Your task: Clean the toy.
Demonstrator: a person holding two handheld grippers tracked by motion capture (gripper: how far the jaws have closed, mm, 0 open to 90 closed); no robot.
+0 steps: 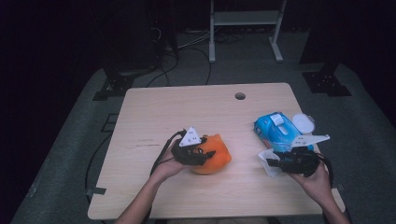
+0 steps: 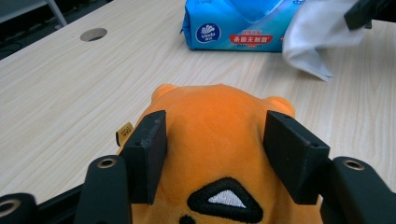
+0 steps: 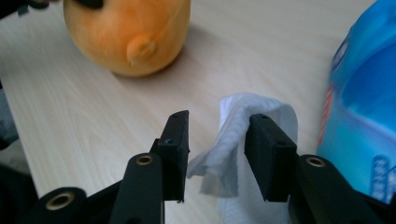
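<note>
Soft orange plush toy (image 1: 213, 154), rounded and fuzzy, lying on the pale wood-grain table (image 1: 196, 109) toward its near left, with two small stubby ears, a black embroidered triangle with a white centre on its surface, and a small tan tag at one side, writing too small to read; left gripper (image 2: 215, 154) set over it, black blocky jaws apart and flanking the toy's body on both sides, pads right against the plush, firm pressing hard to confirm. Thin white wet wipe (image 3: 243, 140), crumpled and folded, lying between the parted jaws of the right gripper (image 3: 217, 154), draped against one jaw and not pinched by both. Just beside the wipe, toward the table's right side, a glossy blue plastic wipes pack (image 1: 277, 129) with its round white lid flipped open; "vinda" in a blue oval on the front, red band with white Chinese characters beside it, not legible. Round cable hole (image 1: 240, 96) near the far edge of the table. Beyond the table, grey floor, black cables, dark stand feet and a white metal frame (image 1: 245, 21). Toy and pack well apart, bare tabletop between them
</note>
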